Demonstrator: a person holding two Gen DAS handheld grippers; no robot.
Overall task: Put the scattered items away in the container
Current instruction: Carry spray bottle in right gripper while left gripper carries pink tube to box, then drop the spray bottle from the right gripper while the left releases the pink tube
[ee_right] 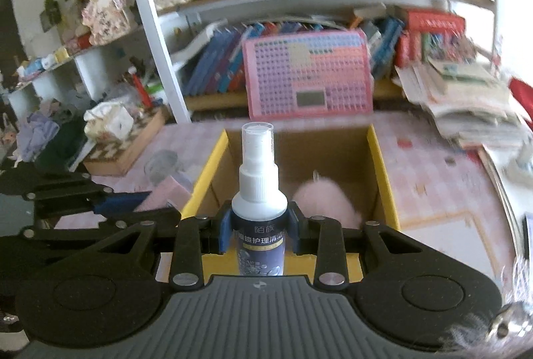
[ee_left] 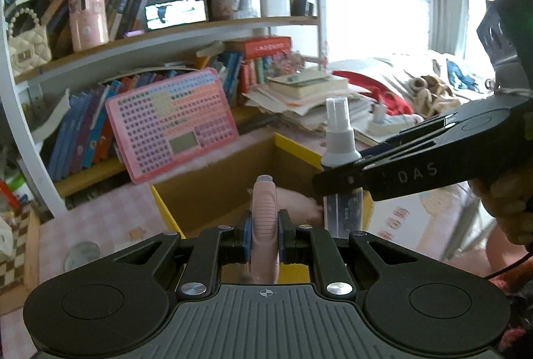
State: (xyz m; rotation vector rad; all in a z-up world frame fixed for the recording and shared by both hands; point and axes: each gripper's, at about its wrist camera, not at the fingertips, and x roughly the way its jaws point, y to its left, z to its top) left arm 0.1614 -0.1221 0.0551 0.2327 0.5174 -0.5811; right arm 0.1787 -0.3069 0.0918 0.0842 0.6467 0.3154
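My left gripper (ee_left: 264,234) is shut on a slim pink ribbed item (ee_left: 264,215), held upright at the near edge of the open yellow-rimmed cardboard box (ee_left: 293,146). My right gripper (ee_right: 259,230) is shut on a white-capped spray bottle (ee_right: 258,189) with a dark label, held upright over the box's near rim (ee_right: 383,166). The bottle also shows in the left wrist view (ee_left: 339,139), with the right gripper (ee_left: 336,172) clamped round it. A fluffy pink item (ee_right: 324,195) lies inside the box. The left gripper (ee_right: 140,202) with its pink item shows at the left of the right wrist view.
A pink keyboard-like board (ee_right: 308,76) leans on the bookshelf behind the box. A stack of books and papers (ee_right: 466,99) lies at the right. A checkered box (ee_right: 126,146) and a round clear lid (ee_left: 81,254) sit left on the pink tablecloth.
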